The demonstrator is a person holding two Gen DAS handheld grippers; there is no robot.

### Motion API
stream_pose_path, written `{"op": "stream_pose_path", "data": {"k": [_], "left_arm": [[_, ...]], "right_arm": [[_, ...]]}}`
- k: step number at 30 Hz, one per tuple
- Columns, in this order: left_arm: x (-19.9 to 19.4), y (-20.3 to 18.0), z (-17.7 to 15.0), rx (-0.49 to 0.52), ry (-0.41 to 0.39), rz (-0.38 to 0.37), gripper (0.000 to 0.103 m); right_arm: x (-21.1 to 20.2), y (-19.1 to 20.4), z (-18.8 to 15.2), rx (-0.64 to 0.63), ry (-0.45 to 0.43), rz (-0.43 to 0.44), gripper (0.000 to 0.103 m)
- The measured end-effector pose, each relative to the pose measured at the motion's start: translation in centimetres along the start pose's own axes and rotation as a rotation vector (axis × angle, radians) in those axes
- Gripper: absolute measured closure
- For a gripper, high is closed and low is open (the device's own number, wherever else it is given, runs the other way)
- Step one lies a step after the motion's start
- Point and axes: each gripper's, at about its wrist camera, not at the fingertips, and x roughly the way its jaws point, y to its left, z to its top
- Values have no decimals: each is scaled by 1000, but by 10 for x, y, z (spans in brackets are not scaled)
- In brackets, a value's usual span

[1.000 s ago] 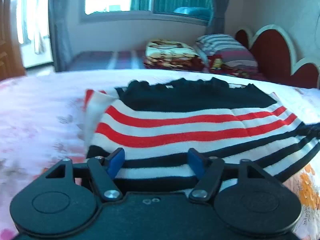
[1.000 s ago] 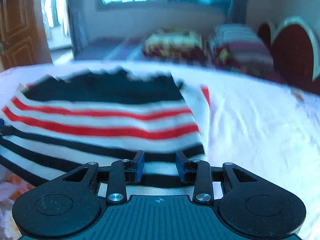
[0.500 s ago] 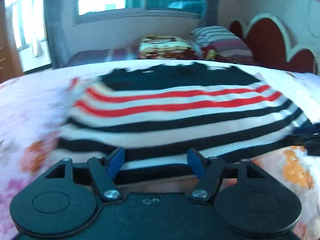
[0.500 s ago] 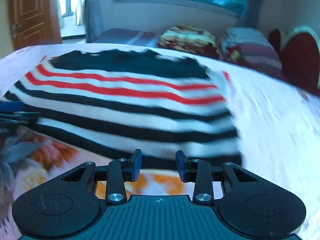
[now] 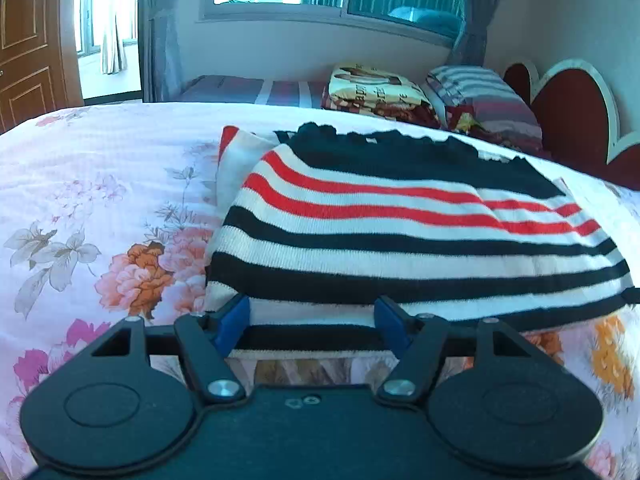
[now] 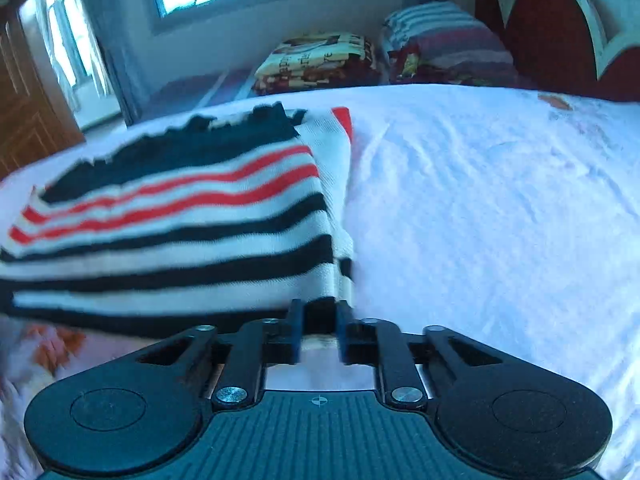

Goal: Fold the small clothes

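Striped sweater point(image 5: 400, 240) lies crosswise, hem near; left gripper point(image 5: 312, 320) spread, right gripper point(image 6: 318, 320) closing, pinching hem.

I see one garment, a knitted striped sweater point(image 5: 408, 236), lying folded on the bed. Its far part is solid black with a ragged, scalloped edge; below that come white and red stripes, then white and black stripes toward me. At the far end a white layer with a red patch sticks out from under the folded top, on the left in the left wrist view. The near hem is a black band with a white strip beneath it. In the right wrist view the sweater point(image 6: 176, 240) looks blurred, its near right corner reaching the bottom of the frame.
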Motion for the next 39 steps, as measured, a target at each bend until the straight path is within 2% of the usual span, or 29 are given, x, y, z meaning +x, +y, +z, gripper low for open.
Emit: {"op": "stream_pose_path", "data": {"k": [3,8,9,10,11,13,15,17,20,22,24,29,36,37,39], "left_arm": [[3,-1,-3,31,-1,1,34],[2,2,1,15,4,-9,34],[-2,2,2,16,3,-5,34],[-4,0,3,31,1,3,34],[-5,-2,3,47,2,11,34],[-1,-4,0,48,12,18,34],[2,-5,0,31,19,26,34],[4,-8,2,37,31,43,33],[5,-10,2,49,35,53,33],[4,-11,2,54,41,53,33],[0,-12,6,58,65,60,33],[-23,-19,4,72,89,109,33],[-53,-20,-15,-16,82,88,35],[-54,-18,-17,-43,80,72,35],[-55,-7,-20,-162,72,11,36]], "right_arm": [[0,-3,-6,-26,9,-15,89],[9,-2,-1,-28,39,-28,89],[3,-1,1,-26,23,-50,89],[-9,2,2,-41,-42,-70,89],[-20,7,4,-62,-98,-59,89],[-26,14,7,-75,-134,-11,89],[-15,21,7,-98,-98,-15,89],[12,21,1,-105,16,-36,89],[13,21,0,-99,16,-37,89],[5,21,2,-84,9,-30,89],[-13,21,2,-80,-36,-4,89],[-52,21,-8,-104,-75,31,89],[-91,24,-20,-109,-117,88,89],[-93,26,-20,-111,-121,95,89],[-96,30,-19,-113,-127,112,89]]}}
